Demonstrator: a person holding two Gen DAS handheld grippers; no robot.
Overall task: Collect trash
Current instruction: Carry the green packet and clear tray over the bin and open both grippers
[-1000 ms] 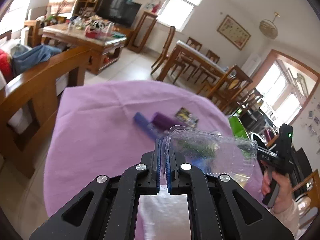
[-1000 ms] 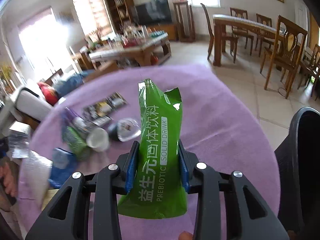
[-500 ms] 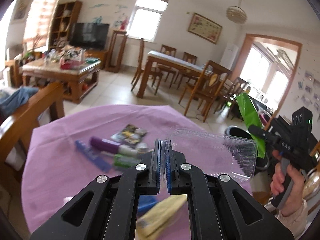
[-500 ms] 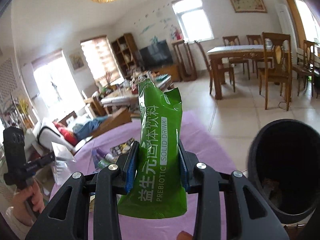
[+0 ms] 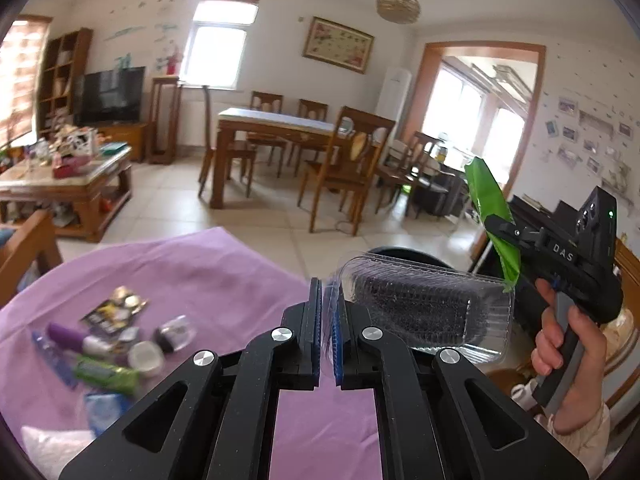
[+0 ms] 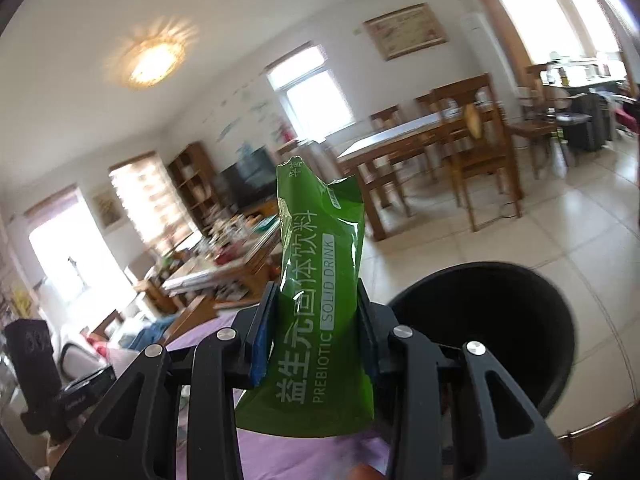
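Observation:
My left gripper (image 5: 327, 312) is shut on the rim of a clear ribbed plastic tray (image 5: 428, 312), which juts to the right over the table edge. Through and behind the tray shows the dark mouth of a black bin (image 5: 404, 254). My right gripper (image 6: 316, 328) is shut on a green drink pouch (image 6: 320, 280) held upright, with the black bin (image 6: 480, 328) just right of it on the floor. In the left wrist view the right gripper (image 5: 500, 228) with the green pouch (image 5: 486, 200) hangs at the right, held by a hand (image 5: 560, 344).
Several wrappers, small bottles and a cup (image 5: 104, 344) lie on the purple tablecloth (image 5: 208, 272) at the left. A dining table with chairs (image 5: 288, 140) and a cluttered coffee table (image 5: 68, 176) stand beyond on the tiled floor.
Both grippers rose and swung right, away from the litter on the table toward the black bin. Each kept its hold on its item; the bin now shows large beside the pouch.

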